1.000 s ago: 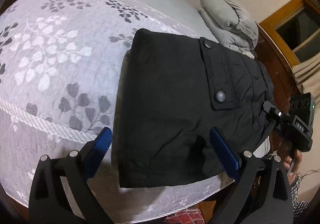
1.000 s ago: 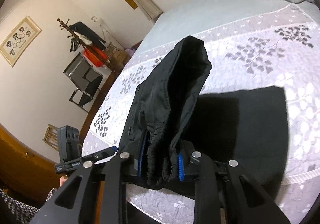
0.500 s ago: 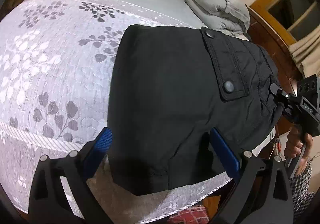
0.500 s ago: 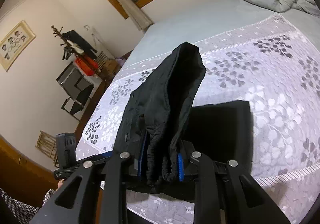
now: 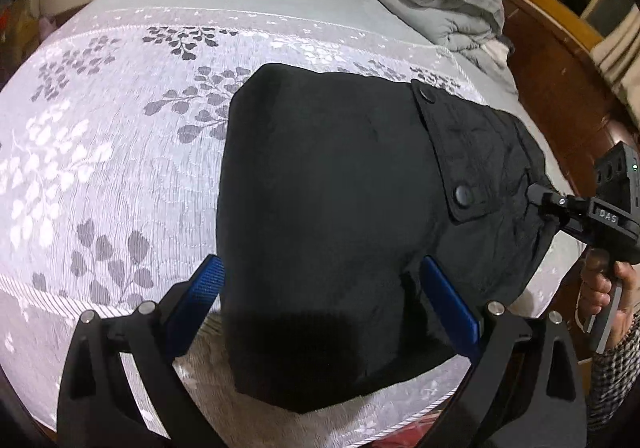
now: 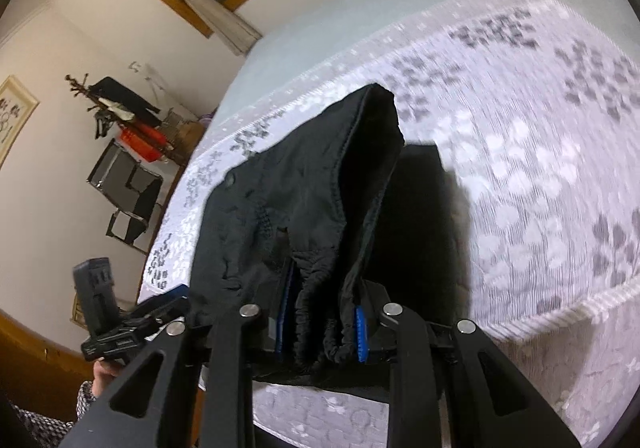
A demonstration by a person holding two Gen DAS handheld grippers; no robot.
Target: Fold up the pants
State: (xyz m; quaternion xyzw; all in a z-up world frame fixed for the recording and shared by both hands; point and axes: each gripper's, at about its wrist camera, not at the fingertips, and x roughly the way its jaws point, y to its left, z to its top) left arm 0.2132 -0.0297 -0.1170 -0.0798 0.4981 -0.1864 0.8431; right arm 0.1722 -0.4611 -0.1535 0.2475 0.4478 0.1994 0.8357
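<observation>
The black pants point(image 5: 340, 207) lie folded on the bed, with a flap pocket and two snap buttons facing up. My left gripper point(image 5: 320, 300) is open, its blue pads either side of the near edge of the pants, just above the cloth. My right gripper point(image 6: 322, 328) is shut on the elastic waistband of the pants point(image 6: 320, 207) and holds that end lifted off the bed. The right gripper also shows in the left wrist view point(image 5: 560, 207) at the right edge of the pants.
A white bedspread point(image 5: 120, 167) with grey leaf print covers the bed. A folded grey duvet point(image 5: 440, 3) lies at the far end by a wooden headboard point(image 5: 560, 87). A coat rack and folding chair point(image 6: 128, 187) stand by the wall.
The left gripper has come closer over the pants' near edge, still open. The right gripper has kept its hold on the waistband and shifted with it; the view has tilted.
</observation>
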